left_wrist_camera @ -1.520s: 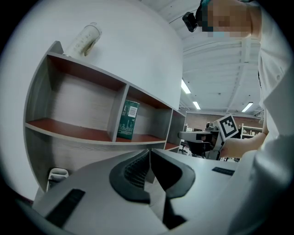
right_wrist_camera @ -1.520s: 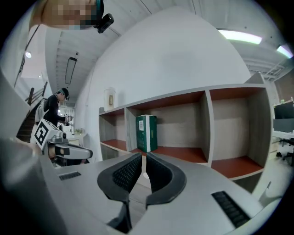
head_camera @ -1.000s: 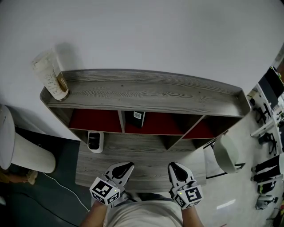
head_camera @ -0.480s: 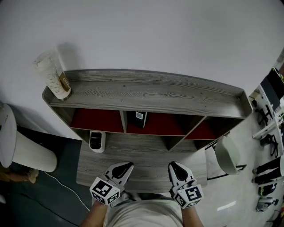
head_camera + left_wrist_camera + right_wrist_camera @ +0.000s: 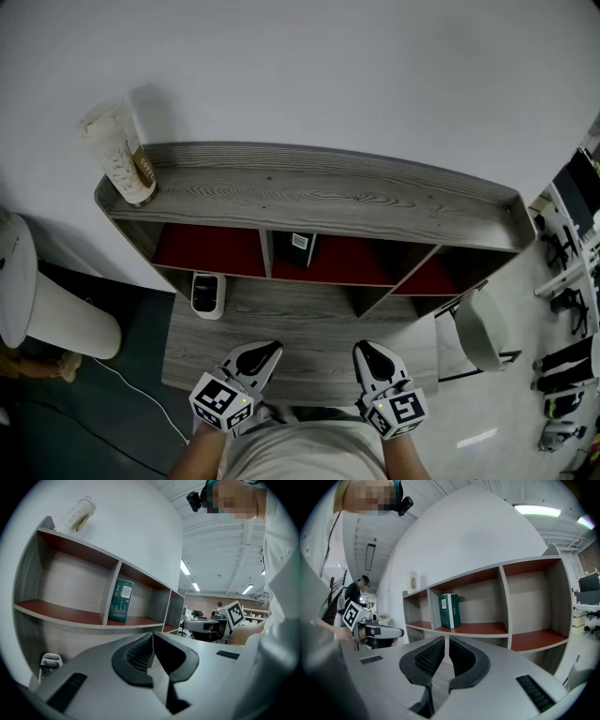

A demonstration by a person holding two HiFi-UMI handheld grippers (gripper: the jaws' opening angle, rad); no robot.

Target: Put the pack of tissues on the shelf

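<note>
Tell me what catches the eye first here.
A gray shelf stands against the white wall, a green pack upright in its middle compartment. A tall cup sits on its top's left end. The left gripper and right gripper hover low, shut and empty.

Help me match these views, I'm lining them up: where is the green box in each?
Head view: green box at centre, middle compartment.
Left gripper view: green box left of centre, upright.
Right gripper view: green box at centre, upright.
Shared landmark: pale wrapped pack on top of the shelf, at its left end.
</note>
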